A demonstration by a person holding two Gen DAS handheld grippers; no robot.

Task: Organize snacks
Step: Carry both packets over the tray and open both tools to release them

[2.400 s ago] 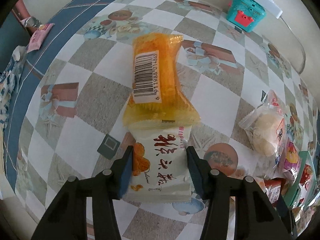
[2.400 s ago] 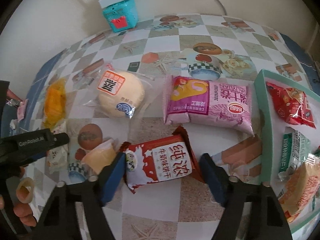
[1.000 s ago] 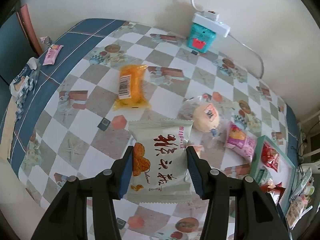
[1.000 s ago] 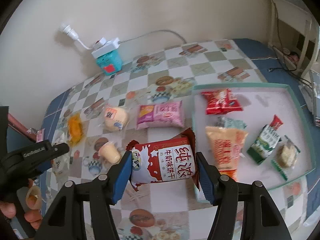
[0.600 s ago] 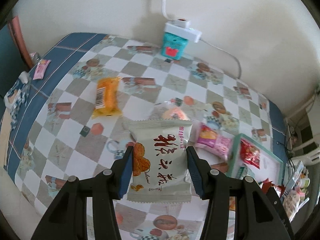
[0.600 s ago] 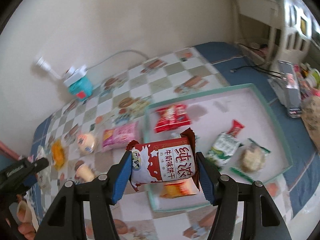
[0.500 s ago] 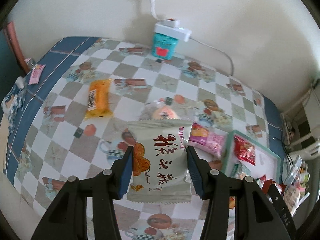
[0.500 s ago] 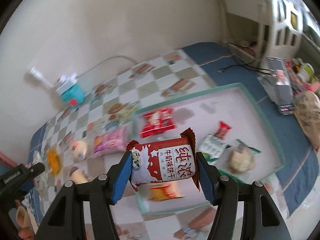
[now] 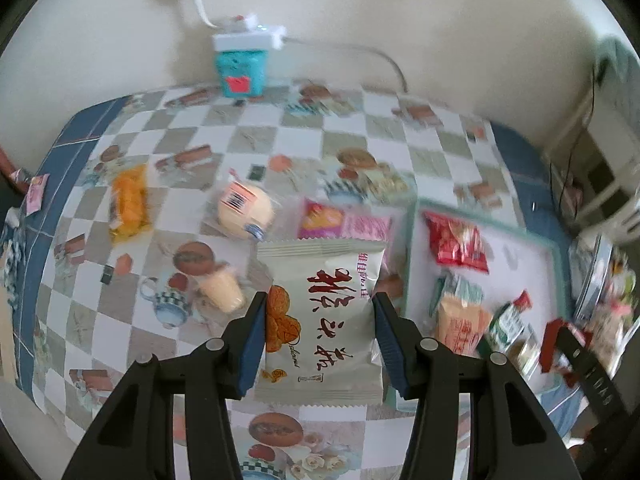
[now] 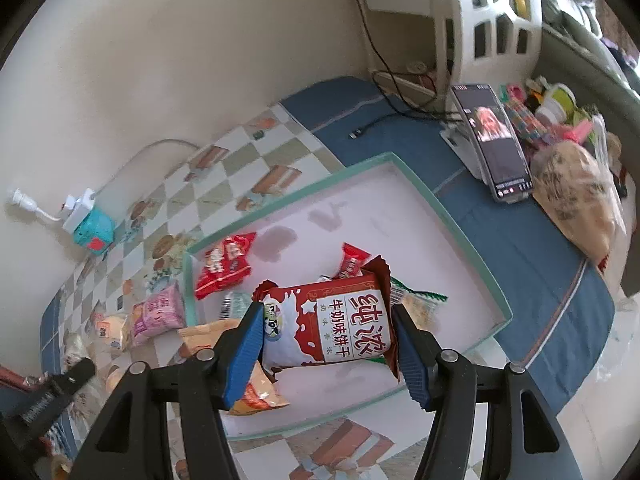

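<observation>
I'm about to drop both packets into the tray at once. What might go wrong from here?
1. The right gripper holds the red packet above snacks already in the tray; dropped here, it would likely pile onto them, though bare floor lies toward the far corner.
2. The left gripper with the white packet is still over the tablecloth beside the tray rim; released early, it may land outside or straddle the rim.

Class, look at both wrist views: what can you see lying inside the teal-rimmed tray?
Inside the tray: a red packet, an orange packet, a small red-topped packet and green-white wrappers. The red-and-white biscuit packet held by the right gripper hides whatever lies beneath it.
</observation>
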